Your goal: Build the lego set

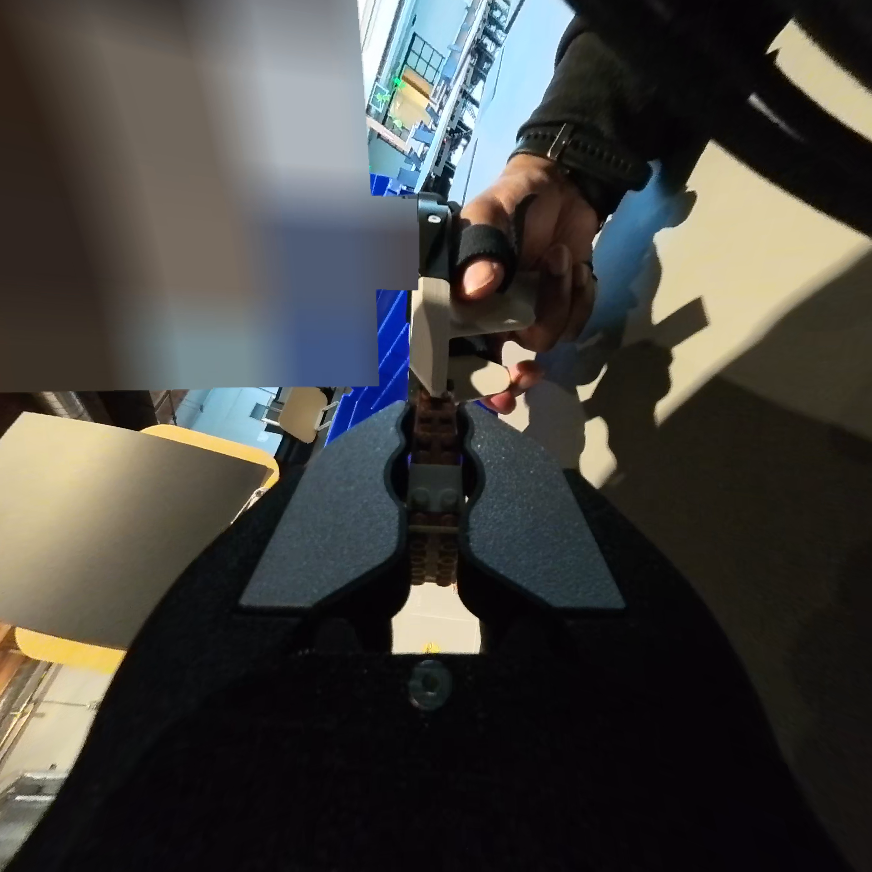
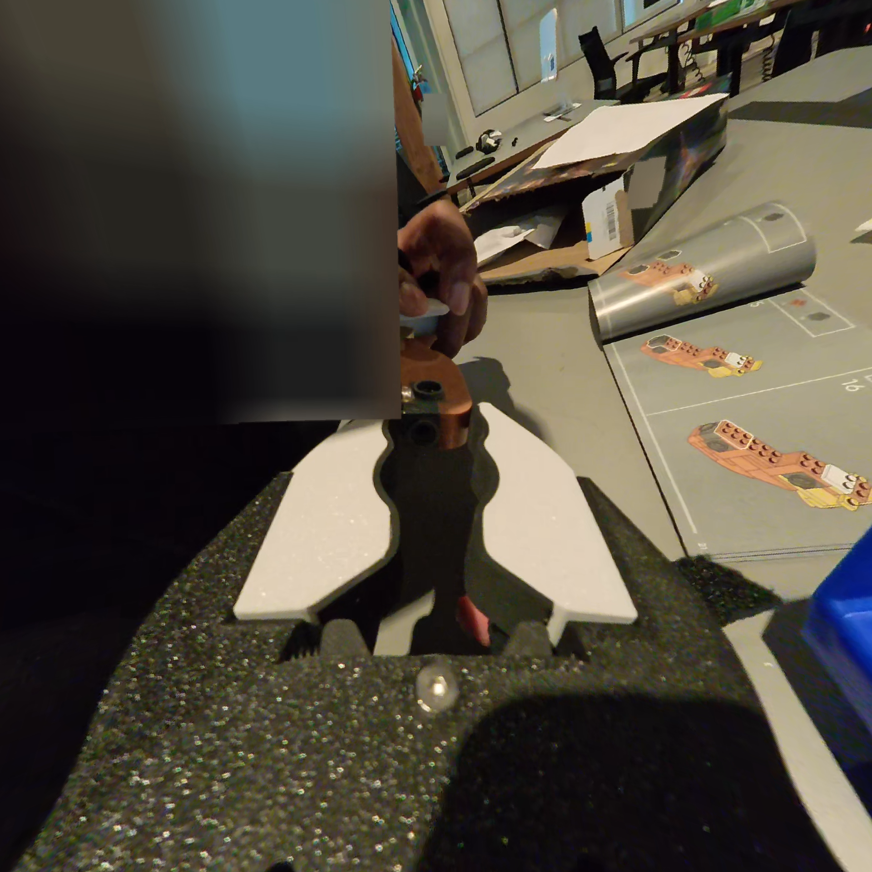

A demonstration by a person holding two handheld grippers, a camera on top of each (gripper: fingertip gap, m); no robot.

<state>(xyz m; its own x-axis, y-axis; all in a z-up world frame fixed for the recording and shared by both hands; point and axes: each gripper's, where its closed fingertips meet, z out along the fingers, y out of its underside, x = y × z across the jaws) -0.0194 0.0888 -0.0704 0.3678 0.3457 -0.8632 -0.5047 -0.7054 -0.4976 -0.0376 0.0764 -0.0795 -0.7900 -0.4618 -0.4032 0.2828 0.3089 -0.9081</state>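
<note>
My left gripper [image 1: 434,476], with dark grey pads, is shut on a long brown lego assembly [image 1: 435,439] that carries a grey studded piece [image 1: 434,490]. The assembly sticks out past the fingertips. A hand [image 1: 528,264] holds my right gripper there, and its white fingertip [image 1: 431,349] meets the assembly's far end. In the right wrist view my right gripper [image 2: 434,420], with white fingers [image 2: 533,509], has its tips closed around the brown assembly's end [image 2: 450,391], which has black pin-hole pieces [image 2: 427,427]. A hand [image 2: 443,264] holds the left gripper behind it.
An open instruction booklet [image 2: 736,424] lies on the grey table [image 2: 542,358] to the right. A torn-open cardboard box [image 2: 608,188] lies behind it. A blue bin [image 2: 844,627] stands at the right edge. Blue bins [image 1: 391,339] and yellow chairs [image 1: 302,415] show in the left wrist view. The grippers are tip to tip, or close to it.
</note>
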